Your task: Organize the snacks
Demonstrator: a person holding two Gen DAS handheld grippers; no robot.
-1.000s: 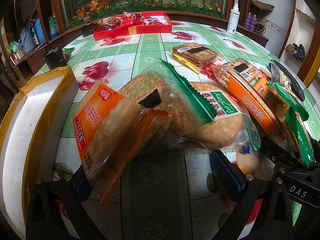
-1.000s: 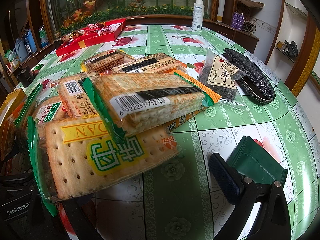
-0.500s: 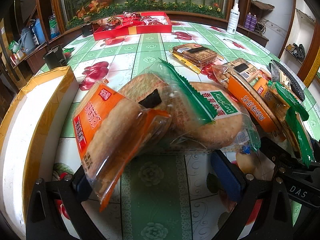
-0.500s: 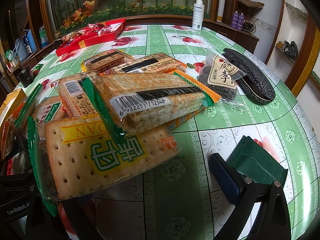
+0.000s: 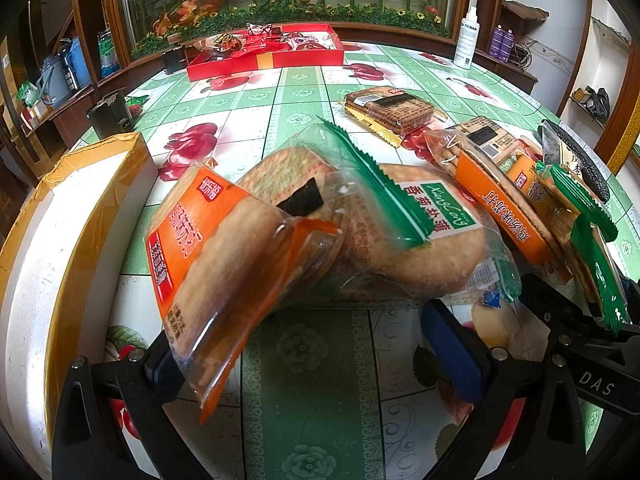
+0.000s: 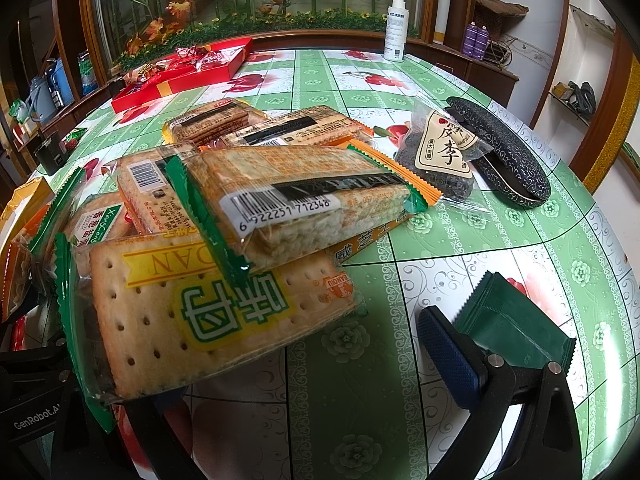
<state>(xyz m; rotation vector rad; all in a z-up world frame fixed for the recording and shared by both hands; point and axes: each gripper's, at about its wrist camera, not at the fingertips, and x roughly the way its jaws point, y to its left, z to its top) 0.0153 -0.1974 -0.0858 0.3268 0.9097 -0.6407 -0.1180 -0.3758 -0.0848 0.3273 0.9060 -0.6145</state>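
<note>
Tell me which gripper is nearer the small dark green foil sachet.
Right. The small dark green foil sachet lies just behind the right gripper; the left gripper faces the orange cracker pack.

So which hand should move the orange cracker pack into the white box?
Left. The orange cracker pack leans against the open left tongs, and the white box sits right beside them. The right tongs are farther off, by the green sachet.
</note>
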